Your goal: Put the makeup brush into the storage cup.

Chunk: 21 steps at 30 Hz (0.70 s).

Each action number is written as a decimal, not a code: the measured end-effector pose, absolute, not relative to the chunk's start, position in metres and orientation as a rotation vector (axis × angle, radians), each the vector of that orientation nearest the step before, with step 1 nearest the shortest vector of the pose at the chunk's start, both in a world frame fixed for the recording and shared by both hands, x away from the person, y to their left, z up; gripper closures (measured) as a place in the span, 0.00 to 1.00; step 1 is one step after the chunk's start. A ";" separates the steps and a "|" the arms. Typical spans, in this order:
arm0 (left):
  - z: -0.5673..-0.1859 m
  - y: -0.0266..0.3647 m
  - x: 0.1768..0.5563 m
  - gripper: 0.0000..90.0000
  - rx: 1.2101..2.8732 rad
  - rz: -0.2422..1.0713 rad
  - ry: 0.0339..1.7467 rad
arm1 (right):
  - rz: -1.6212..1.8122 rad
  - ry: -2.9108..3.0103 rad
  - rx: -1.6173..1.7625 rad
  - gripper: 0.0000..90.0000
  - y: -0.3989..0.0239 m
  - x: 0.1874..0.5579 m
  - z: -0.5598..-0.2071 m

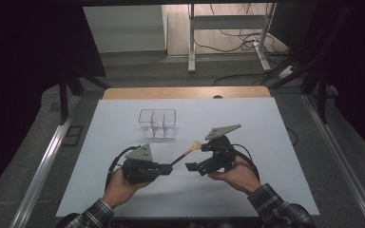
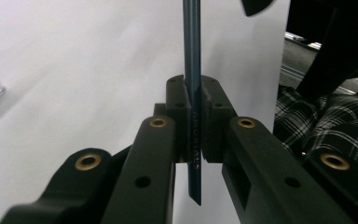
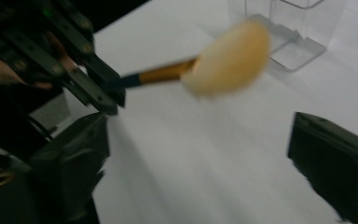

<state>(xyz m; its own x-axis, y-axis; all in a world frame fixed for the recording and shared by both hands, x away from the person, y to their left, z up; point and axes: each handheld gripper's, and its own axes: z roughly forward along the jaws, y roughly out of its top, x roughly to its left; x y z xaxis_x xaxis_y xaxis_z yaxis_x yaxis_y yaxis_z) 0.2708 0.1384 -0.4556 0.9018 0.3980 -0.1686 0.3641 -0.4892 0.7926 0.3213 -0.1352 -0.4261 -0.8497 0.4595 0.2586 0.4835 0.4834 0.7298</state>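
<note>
White table [image 1: 123, 190], a bare wooden strip [image 1: 185, 92] showing along its far edge. One thing rests on it: a clear plastic organiser [image 1: 158, 124] with compartments, standing upright toward the far edge, a little left of the middle.

Plaid flannel sleeves [image 1: 275, 206], black hand-held grippers w/ brass screws [image 2: 158, 122], grey triangular plates [image 1: 222, 131]

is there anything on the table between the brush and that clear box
Nothing visible. The brush, clamped by its handle in the left gripper, points its bristles toward the clear box, and the white table between them is bare. The right gripper is open, off to the side of that path.
</note>
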 end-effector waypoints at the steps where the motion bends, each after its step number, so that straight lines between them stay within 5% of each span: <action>1: -0.456 0.138 0.271 0.94 2.132 0.047 0.541 | -1.350 -2.655 -0.855 0.12 -0.135 0.322 -0.425; 8: -0.457 0.134 0.269 0.94 2.155 0.053 0.505 | -1.421 -2.551 -0.794 0.46 -0.138 0.323 -0.420; 9: -0.457 0.133 0.269 0.94 2.158 0.056 0.503 | -1.429 -2.520 -0.781 0.56 -0.139 0.323 -0.420; 18: -0.460 0.129 0.268 0.93 2.196 0.066 0.485 | -1.412 -2.420 -0.770 0.78 -0.143 0.328 -0.423; 21: -0.464 0.125 0.270 0.86 2.246 0.085 0.512 | -1.400 -2.281 -0.734 0.93 -0.144 0.332 -0.425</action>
